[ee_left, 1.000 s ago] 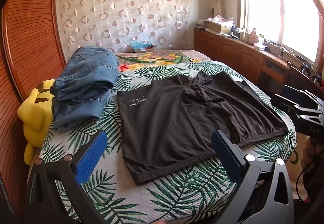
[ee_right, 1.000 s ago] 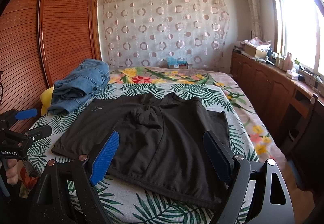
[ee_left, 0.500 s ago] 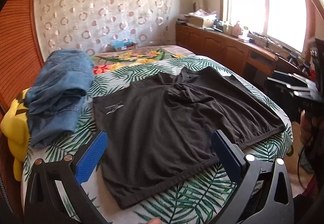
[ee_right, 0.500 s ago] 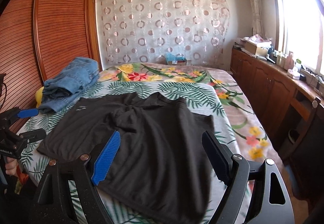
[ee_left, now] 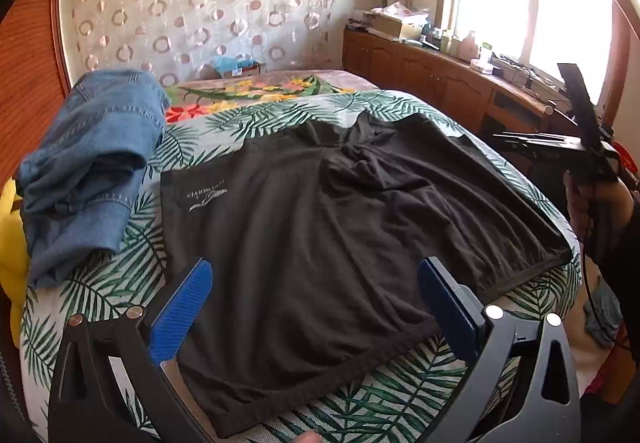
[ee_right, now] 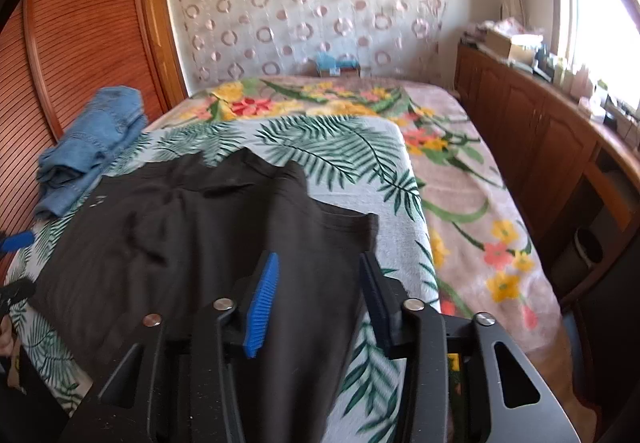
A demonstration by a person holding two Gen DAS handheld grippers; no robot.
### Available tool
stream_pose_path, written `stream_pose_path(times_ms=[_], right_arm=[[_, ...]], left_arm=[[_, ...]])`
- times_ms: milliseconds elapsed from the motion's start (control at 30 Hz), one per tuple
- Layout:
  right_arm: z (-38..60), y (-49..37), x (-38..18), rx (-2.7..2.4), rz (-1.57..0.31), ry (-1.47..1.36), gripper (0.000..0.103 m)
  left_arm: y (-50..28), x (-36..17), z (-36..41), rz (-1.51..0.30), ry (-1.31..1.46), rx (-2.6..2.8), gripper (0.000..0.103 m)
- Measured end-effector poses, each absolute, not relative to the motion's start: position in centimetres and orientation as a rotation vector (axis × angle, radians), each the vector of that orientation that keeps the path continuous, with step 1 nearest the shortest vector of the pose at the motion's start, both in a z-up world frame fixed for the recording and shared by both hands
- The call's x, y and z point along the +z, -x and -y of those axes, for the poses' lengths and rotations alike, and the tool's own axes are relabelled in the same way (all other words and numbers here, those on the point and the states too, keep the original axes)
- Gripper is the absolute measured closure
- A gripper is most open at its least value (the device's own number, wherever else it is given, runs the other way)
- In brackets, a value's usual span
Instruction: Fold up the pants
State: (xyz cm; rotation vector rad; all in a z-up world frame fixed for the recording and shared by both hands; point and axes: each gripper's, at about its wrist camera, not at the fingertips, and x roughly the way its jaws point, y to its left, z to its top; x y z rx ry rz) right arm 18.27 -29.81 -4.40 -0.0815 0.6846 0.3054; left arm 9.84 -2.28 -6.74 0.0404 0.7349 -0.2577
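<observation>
The black pants (ee_left: 320,227) lie spread flat on the leaf-print sheet (ee_left: 260,115) that covers the near part of the bed (ee_right: 460,163), with a small white logo (ee_left: 206,199) near their left edge and a bunched crease of fabric toward the far middle. The left gripper (ee_left: 316,307) hangs above the near hem of the pants; its fingers (ee_left: 182,311) are spread wide apart and hold nothing — the dark fabric shows freely between them. The right gripper (ee_right: 318,295) sits over the right-hand portion of the pants (ee_right: 208,235), close to the edge of the garment. Its fingers (ee_right: 262,303) stand at a narrower, partly closed gap with cloth visible between them; whether the pads touch or pinch the fabric cannot be told from this view. In the left wrist view the right gripper (ee_left: 576,151) appears at the far right, held in the person's right hand (ee_left: 600,211). A folded pile of blue jeans (ee_left: 88,163) rests on the left side of the bed, just beside the pants but apart from them, and a yellow plush toy (ee_left: 12,243) lies at the bed's left edge — partly hidden behind the jeans. A wooden cabinet (ee_right: 540,139) runs along the window wall.
</observation>
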Motion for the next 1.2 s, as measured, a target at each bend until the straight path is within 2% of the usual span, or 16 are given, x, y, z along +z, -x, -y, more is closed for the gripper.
stream_pose_path(times_ms=[167,433,500,533,600,1067,1200], right_arm=[[30.6,-21.7,-4.3,0.265,-0.753,0.072,0.075],[29.7,-23.5,-3.6,0.283,-0.845,0.046,0.078],[29.8,-23.3,-3.3,0.275,-0.840,0.065,0.088],[29.7,-23.4,-3.1,0.277,-0.841,0.073,0.097],[29.5,-23.4,-2.7,0.258,-0.836,0.089,0.099],[30.9,-21.0,-1.5,0.124,-0.775,0.084,0.099],[30.9,-20.3,-0.6,0.141,-0.753,0.058,0.083]], left_arm=[[-10.3,-7.4,1.8,-0.759,-0.029,-0.239,0.000],[-10.7,-8.2,1.5,-0.788,-0.012,-0.230,0.000],[-10.6,-8.2,1.4,-0.790,-0.013,-0.228,0.000],[-10.6,-8.3,1.4,-0.790,-0.013,-0.228,0.000],[-10.5,-8.3,1.3,-0.792,-0.013,-0.225,0.000],[-10.2,-8.3,0.6,-0.797,-0.003,-0.214,0.000],[-9.9,-8.0,0.1,-0.791,0.005,-0.205,0.000]])
